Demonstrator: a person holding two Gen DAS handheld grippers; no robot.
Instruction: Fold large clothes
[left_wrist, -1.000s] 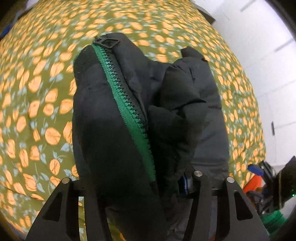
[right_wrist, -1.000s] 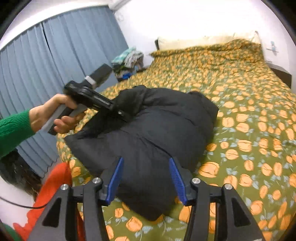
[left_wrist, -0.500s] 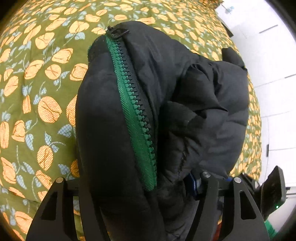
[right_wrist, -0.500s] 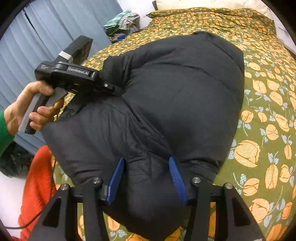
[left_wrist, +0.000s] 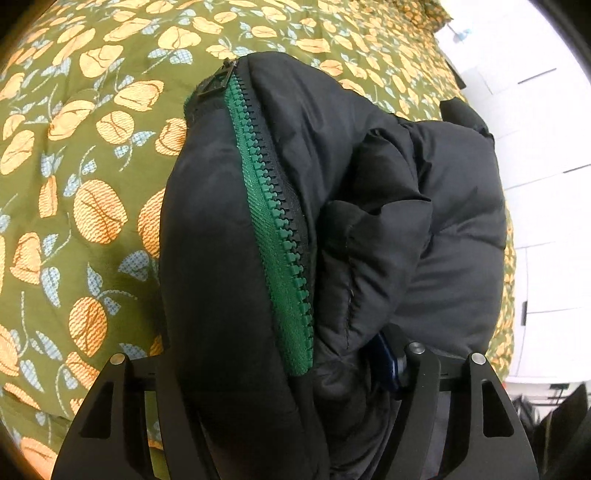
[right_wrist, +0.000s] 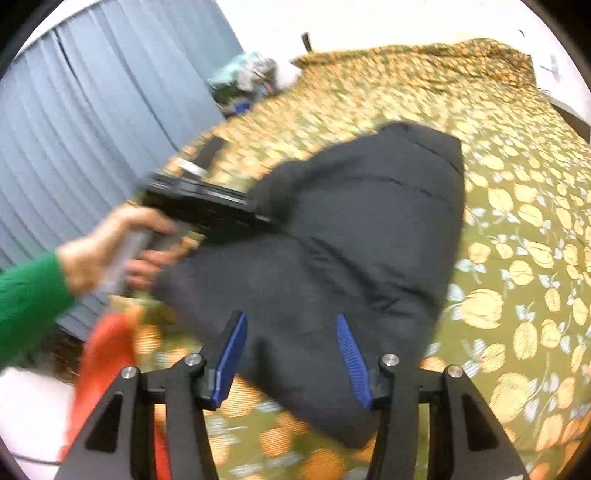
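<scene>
A black puffer jacket (right_wrist: 351, 236) lies bunched on the bed. In the left wrist view it (left_wrist: 388, 192) fills the middle, with its green zipper (left_wrist: 273, 236) running down toward my left gripper (left_wrist: 295, 369), which is shut on the jacket's edge; one blue pad (left_wrist: 386, 363) shows, the other is hidden by fabric. The left gripper's body (right_wrist: 207, 201) and the holding hand show at the jacket's left side in the right wrist view. My right gripper (right_wrist: 291, 354) is open and empty, just above the jacket's near edge.
The bed has a green cover with orange fruit print (right_wrist: 517, 229). Grey-blue curtains (right_wrist: 92, 122) hang on the left. A pile of clothes (right_wrist: 247, 77) lies beyond the bed's far left corner. Something red-orange (right_wrist: 107, 362) sits low beside the bed.
My right gripper has pulled back and up from the jacket, which now looks smaller. The left gripper holds the same fold and has moved a little closer over it.
</scene>
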